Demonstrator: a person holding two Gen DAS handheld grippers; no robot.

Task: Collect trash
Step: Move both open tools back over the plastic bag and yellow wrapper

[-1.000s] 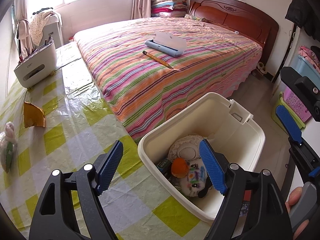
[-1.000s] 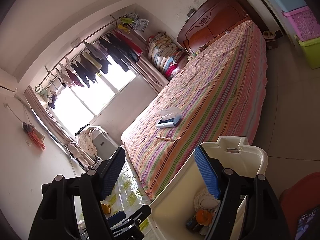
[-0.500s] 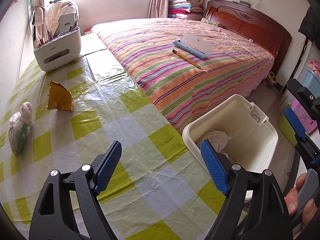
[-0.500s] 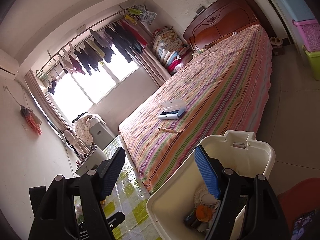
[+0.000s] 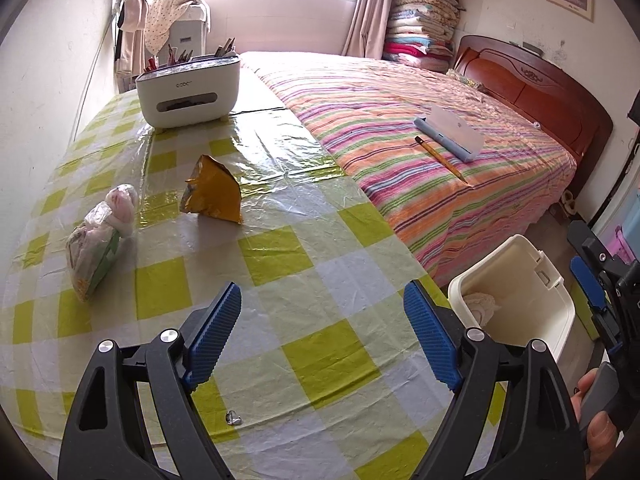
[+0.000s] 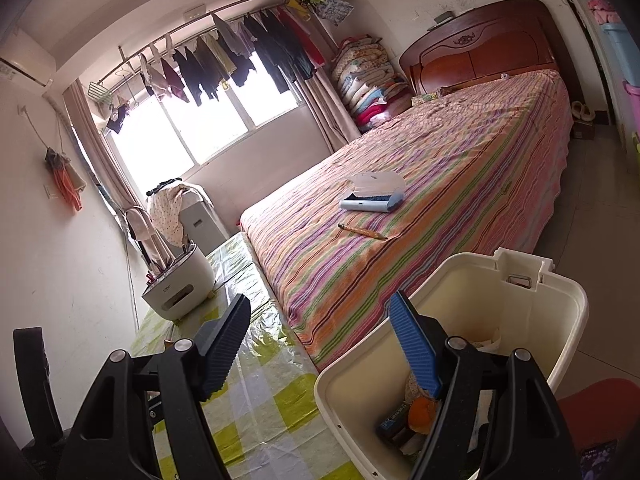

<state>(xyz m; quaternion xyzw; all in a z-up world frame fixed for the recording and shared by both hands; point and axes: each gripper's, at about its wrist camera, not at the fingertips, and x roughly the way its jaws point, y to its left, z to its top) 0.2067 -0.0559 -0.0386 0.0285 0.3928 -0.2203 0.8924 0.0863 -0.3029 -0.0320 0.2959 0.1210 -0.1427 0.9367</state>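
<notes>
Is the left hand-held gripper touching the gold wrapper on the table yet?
Apart. In the left wrist view, bare tablecloth separates the opening, empty left hand-held gripper from the gold wrapper.

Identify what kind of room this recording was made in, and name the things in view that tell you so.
Most likely a lived-in bedroom: a bed with a striped cover and wooden headboard, folded quilts stacked in the corner, and laundry hanging at the window.

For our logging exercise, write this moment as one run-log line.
left gripper: empty, jaws opening above table | right gripper: open, empty, by bin | pending: gold wrapper, plastic bag
</notes>
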